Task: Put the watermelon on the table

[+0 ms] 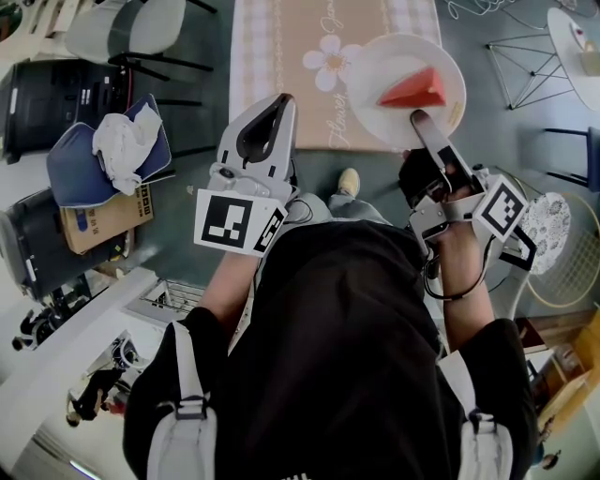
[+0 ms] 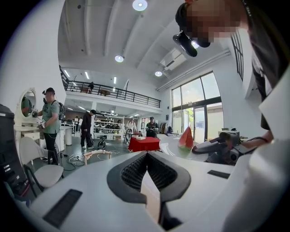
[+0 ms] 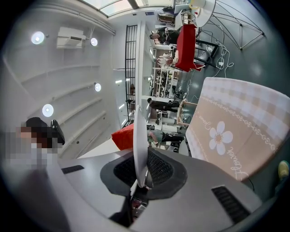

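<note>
A red watermelon wedge [image 1: 413, 90] lies on a white plate [image 1: 375, 103] that hangs over the near edge of a table with a beige flowered cloth [image 1: 309, 37]. My right gripper [image 1: 419, 120] is shut on the plate's near rim. In the right gripper view the plate [image 3: 140, 118] stands edge-on between the jaws of the right gripper [image 3: 143, 174], with the wedge [image 3: 122, 137] on its left side. My left gripper [image 1: 270, 127] is shut and holds nothing, left of the plate over the table's near edge. From the left gripper [image 2: 147, 156] I see the wedge [image 2: 186, 138] at right.
A dark chair with a blue cushion and white cloth [image 1: 112, 150] and a cardboard box [image 1: 98, 220] stand at left. A white chair [image 1: 131, 28] is at far left, a wire-frame stand [image 1: 525, 56] at right. People [image 2: 50, 120] stand in the hall behind.
</note>
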The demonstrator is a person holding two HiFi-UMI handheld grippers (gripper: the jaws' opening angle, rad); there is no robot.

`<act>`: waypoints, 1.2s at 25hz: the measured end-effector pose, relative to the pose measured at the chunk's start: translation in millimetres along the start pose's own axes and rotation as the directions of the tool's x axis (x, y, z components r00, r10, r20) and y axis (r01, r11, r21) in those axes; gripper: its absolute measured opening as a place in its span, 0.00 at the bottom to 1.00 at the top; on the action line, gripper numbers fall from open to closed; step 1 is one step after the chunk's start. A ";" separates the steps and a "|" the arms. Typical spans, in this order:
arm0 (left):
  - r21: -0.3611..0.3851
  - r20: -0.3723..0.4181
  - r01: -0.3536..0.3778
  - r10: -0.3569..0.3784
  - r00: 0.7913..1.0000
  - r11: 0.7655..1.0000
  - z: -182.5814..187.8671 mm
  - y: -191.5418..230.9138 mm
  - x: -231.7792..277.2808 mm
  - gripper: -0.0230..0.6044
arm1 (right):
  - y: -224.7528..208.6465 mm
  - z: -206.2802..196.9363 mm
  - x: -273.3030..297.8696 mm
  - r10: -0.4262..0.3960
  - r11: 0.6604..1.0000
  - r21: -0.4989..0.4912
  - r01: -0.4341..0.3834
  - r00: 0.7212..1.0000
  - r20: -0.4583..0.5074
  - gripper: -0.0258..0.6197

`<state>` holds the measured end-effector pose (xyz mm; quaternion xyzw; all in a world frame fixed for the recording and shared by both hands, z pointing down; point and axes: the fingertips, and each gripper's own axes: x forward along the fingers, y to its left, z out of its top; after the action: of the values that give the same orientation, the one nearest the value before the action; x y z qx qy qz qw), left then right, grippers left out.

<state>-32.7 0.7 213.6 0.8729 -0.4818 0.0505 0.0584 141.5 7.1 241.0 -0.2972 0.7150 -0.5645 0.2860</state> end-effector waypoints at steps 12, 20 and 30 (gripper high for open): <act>0.012 0.000 0.024 -0.024 1.000 1.000 2.3 -13.6 8.6 0.05 | -0.7 8.8 -6.5 0.003 1.000 -0.007 -0.002 1.000 0.006 0.09; 0.016 -0.004 0.022 -0.022 1.000 1.000 3.2 -13.5 6.7 0.05 | 2.0 4.3 -3.6 0.010 1.000 -0.009 -0.010 1.000 -0.007 0.09; 0.012 -0.016 0.030 -0.029 0.999 0.999 0.5 -9.4 2.4 0.05 | 1.8 -1.5 0.3 0.006 1.000 -0.001 -0.006 1.000 -0.006 0.09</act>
<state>-23.5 3.6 213.0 0.8798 -0.4681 0.0595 0.0576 139.9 8.1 239.5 -0.2937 0.7169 -0.5642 0.2854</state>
